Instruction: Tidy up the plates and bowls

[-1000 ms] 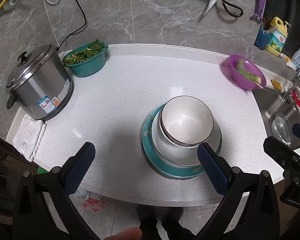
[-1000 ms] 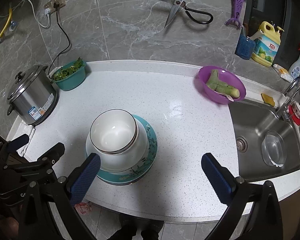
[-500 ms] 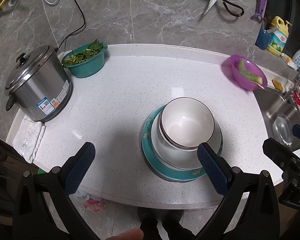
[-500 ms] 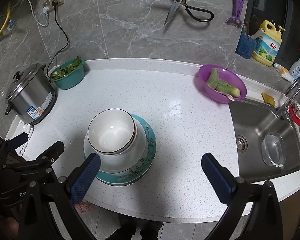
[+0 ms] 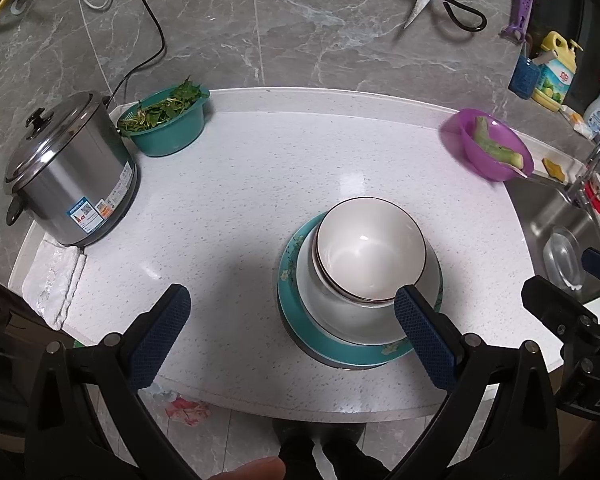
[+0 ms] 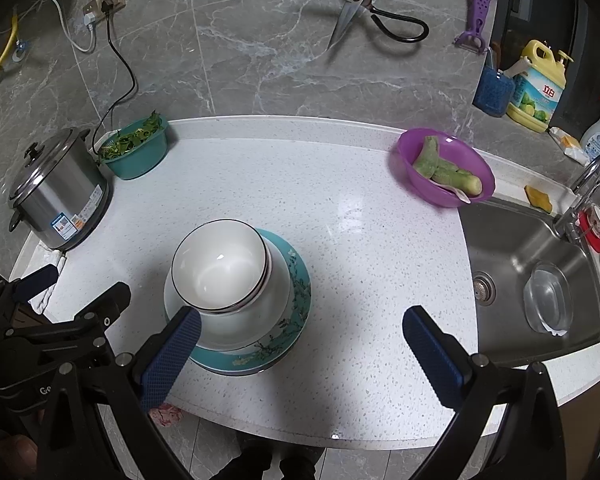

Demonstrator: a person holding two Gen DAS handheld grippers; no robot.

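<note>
Bowls (image 5: 370, 248) nest empty on teal plate (image 5: 336, 346); purple bowl (image 6: 446, 168) holds greens.

You had white bowls with dark rims (image 5: 370, 250) nested upright on a white plate (image 5: 354, 322), itself resting on a teal plate with a blossom pattern (image 6: 296, 284), the whole stack standing on the speckled white counter (image 5: 260, 168) near its front edge.

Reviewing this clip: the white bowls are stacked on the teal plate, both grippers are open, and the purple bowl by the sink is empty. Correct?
Not quite. The purple bowl holds pale green vegetable pieces, clear in the right wrist view. The rest stands: white bowls stacked on the teal plate, left gripper and right gripper open.
</note>
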